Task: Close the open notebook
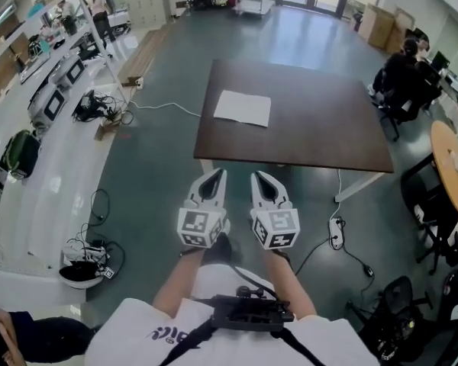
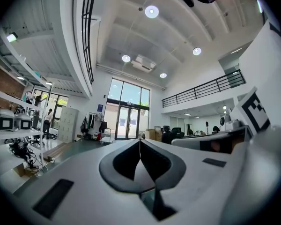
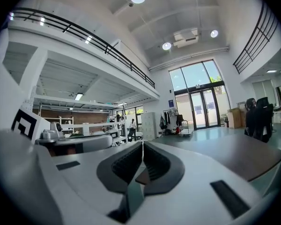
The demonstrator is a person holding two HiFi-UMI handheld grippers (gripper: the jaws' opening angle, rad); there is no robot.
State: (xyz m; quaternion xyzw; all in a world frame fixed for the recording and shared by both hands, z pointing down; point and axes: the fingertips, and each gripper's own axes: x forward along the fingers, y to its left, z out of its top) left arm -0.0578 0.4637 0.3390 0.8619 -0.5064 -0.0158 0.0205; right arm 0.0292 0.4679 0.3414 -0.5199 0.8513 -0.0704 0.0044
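An open white notebook point(image 1: 243, 107) lies flat on the far left part of a dark brown table point(image 1: 313, 120). Both grippers are held side by side over the floor, short of the table's near edge and well away from the notebook. The left gripper point(image 1: 217, 172) is shut with nothing between its jaws, and its tips meet in the left gripper view point(image 2: 140, 142). The right gripper point(image 1: 258, 175) is shut too and holds nothing point(image 3: 143, 144). The right gripper view shows the brown table point(image 3: 234, 156) ahead at the right. Neither gripper view shows the notebook.
Cables and a power strip point(image 1: 335, 233) lie on the floor by the table's near right leg. People sit on dark chairs point(image 1: 401, 82) at the far right, next to a round wooden table point(image 1: 452, 166). White shelves and benches point(image 1: 53, 105) line the left side.
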